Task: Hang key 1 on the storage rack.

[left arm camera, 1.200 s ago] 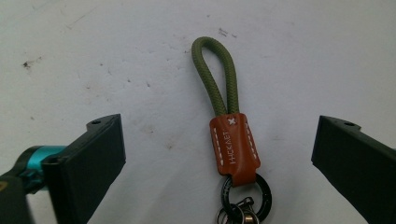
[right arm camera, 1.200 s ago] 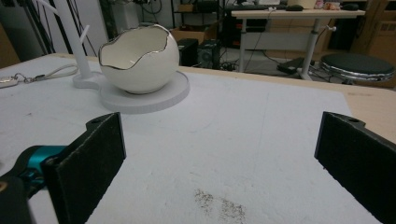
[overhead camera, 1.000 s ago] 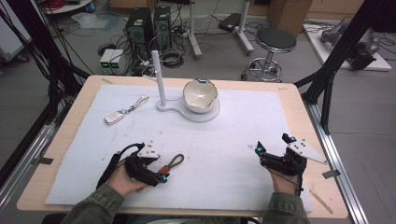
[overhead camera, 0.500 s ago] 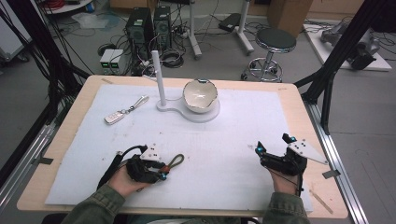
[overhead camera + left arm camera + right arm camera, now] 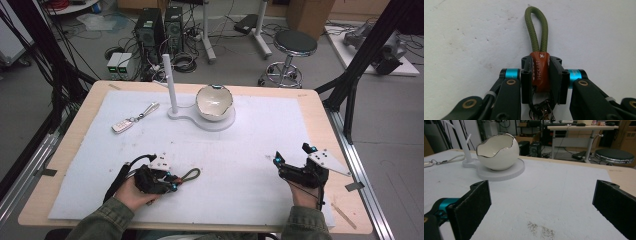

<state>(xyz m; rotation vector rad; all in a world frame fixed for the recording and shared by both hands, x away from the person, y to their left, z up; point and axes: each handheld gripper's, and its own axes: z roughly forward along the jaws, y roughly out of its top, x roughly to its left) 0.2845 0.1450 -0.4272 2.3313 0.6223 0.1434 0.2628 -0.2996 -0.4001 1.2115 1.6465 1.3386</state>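
The left gripper view shows the left tool (image 5: 541, 75), whose jaws have just been closing, pinched tight on the brown tab of the green loop (image 5: 537, 30), which lies on the white worktop (image 5: 469, 30). The right tool (image 5: 296, 165) rests wide open, holding nothing.

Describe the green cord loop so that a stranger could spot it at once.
On the white mat, look at the near left corner, where the left tool lies. The green cord loop sticks out from its shut jaws, a brown leather tab at its base. The other keychain, farther back, is white.
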